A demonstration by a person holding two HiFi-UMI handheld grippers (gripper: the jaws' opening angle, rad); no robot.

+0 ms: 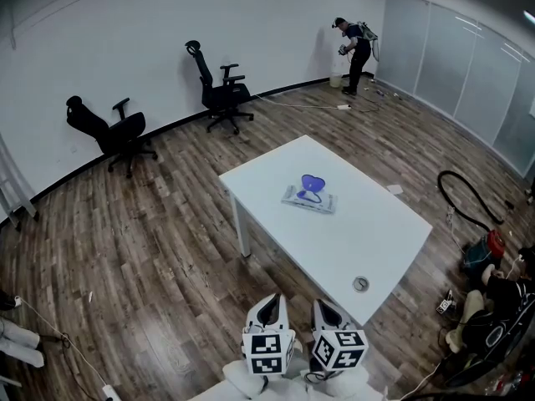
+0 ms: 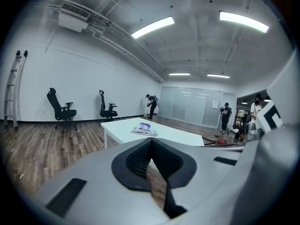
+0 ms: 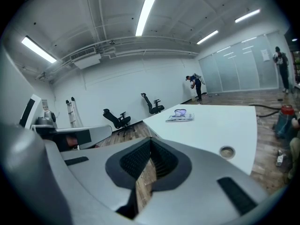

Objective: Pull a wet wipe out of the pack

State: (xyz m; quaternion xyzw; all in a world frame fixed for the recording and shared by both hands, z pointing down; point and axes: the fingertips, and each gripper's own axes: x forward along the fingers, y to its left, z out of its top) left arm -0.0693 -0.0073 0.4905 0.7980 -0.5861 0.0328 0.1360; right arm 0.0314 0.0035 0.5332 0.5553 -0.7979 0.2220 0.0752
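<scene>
The wet wipe pack point(image 1: 309, 197) lies flat near the middle of the white table point(image 1: 376, 232), with its blue lid point(image 1: 312, 184) flipped up. The pack also shows far ahead in the left gripper view point(image 2: 144, 130) and the right gripper view point(image 3: 179, 116). My left gripper point(image 1: 269, 302) and right gripper point(image 1: 325, 306) sit side by side at the bottom of the head view, just short of the table's near corner and well away from the pack. The left gripper point(image 2: 151, 142) is shut and holds nothing. So is the right gripper point(image 3: 151, 141).
A round grommet point(image 1: 360, 284) sits in the table near its front corner. Two black office chairs point(image 1: 219, 90) point(image 1: 113, 132) stand by the far wall. A person point(image 1: 353, 44) works in the far corner. A black hose point(image 1: 464, 195) and red gear point(image 1: 495, 245) lie on the floor at right.
</scene>
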